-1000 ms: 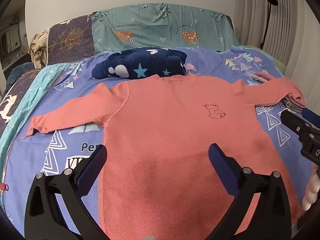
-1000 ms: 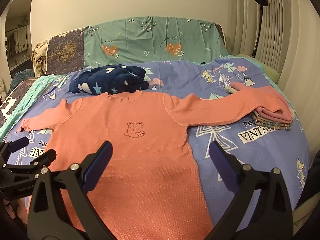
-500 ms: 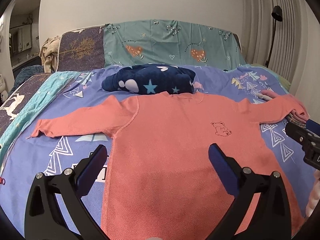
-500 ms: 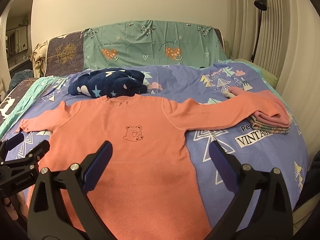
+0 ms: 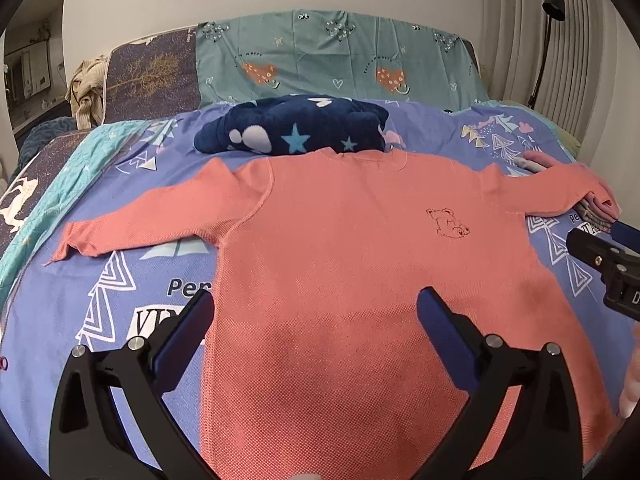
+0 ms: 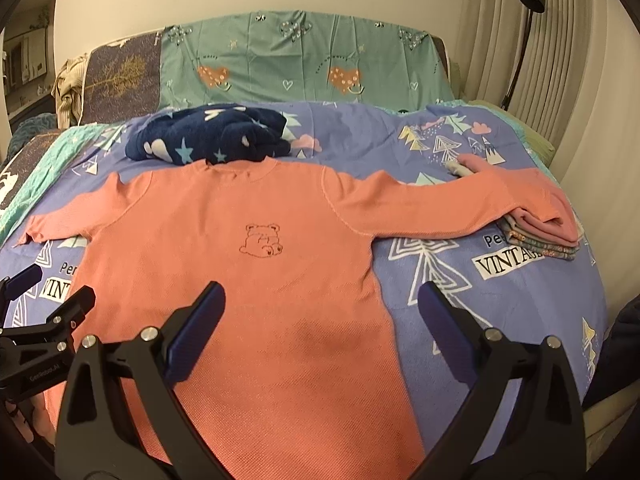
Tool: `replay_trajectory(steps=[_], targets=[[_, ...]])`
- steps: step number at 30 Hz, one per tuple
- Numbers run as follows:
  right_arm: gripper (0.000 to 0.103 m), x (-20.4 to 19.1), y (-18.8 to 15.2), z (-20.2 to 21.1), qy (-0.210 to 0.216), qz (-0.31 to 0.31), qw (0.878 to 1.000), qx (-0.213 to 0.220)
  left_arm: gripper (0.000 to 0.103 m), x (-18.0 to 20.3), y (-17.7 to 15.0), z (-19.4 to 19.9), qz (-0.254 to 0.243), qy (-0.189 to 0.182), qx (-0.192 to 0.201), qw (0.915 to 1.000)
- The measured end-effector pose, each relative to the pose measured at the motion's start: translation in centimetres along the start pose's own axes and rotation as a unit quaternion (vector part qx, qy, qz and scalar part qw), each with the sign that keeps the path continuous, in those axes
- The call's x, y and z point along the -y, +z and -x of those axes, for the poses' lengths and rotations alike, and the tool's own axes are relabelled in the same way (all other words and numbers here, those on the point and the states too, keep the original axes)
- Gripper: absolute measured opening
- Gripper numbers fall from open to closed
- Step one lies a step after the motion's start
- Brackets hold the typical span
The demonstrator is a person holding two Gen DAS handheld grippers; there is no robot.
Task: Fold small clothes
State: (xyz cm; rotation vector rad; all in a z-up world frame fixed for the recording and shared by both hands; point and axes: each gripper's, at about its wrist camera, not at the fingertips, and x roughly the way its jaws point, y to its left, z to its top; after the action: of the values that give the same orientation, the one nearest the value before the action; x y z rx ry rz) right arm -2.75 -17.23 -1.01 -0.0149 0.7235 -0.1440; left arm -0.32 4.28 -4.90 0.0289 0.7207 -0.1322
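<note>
A coral long-sleeved sweater (image 5: 340, 260) with a small bear outline on the chest lies flat, face up, on the bed, both sleeves spread sideways; it also shows in the right wrist view (image 6: 248, 280). My left gripper (image 5: 314, 316) is open and empty above the sweater's lower body. My right gripper (image 6: 320, 308) is open and empty above the lower right side of the sweater. The right gripper's tip shows at the right edge of the left wrist view (image 5: 600, 256); the left gripper shows at the left edge of the right wrist view (image 6: 44, 320).
A dark blue star-print fleece bundle (image 5: 292, 130) lies just beyond the sweater's collar. A folded stack of small clothes (image 6: 540, 232) sits under the right sleeve's cuff. The bed has a purple printed sheet (image 6: 500, 300), teal pillows (image 6: 304, 64) at the head and a floor lamp (image 6: 528, 20) to the right.
Both grippers have pulled back and tilted up a little, so more of the bed head shows. The sweater has not moved. Both grippers stay open.
</note>
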Motion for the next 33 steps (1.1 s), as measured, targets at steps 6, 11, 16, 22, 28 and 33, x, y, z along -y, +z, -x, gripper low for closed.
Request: replay_trajectory(steps=[6, 11, 16, 22, 28, 33], targets=[[0.098, -0.2, -0.1, -0.7, 0.003, -0.002, 1.000, -0.017, 0.101, -0.1, -0.2, -0.4, -0.001, -0.005, -0.006, 1.0000], [0.098, -0.3, -0.1, -0.9, 0.002, -0.002, 1.000, -0.021, 0.099, -0.3, -0.3, -0.7, 0.003, -0.012, -0.012, 0.9999], [0.098, -0.2, -0.2, -1.2, 0.001, -0.005, 1.000, -0.026, 0.096, -0.4, -0.4, -1.1, 0.005, -0.016, -0.020, 0.9996], [0.098, -0.1, -0.2, -1.6, 0.000, -0.006, 1.000, -0.031, 0.094, -0.9, -0.3, -1.3, 0.012, -0.010, -0.025, 0.9996], [0.098, -0.5, -0.2, -1.7, 0.001, -0.003, 0.999, -0.032, 0.089, -1.4, -0.3, -1.2, 0.019, -0.013, -0.027, 0.9994], [0.098, -0.6, -0.2, -1.8, -0.002, -0.002, 1.000, -0.031, 0.089, -1.6, -0.3, -1.2, 0.021, -0.013, -0.026, 0.9993]])
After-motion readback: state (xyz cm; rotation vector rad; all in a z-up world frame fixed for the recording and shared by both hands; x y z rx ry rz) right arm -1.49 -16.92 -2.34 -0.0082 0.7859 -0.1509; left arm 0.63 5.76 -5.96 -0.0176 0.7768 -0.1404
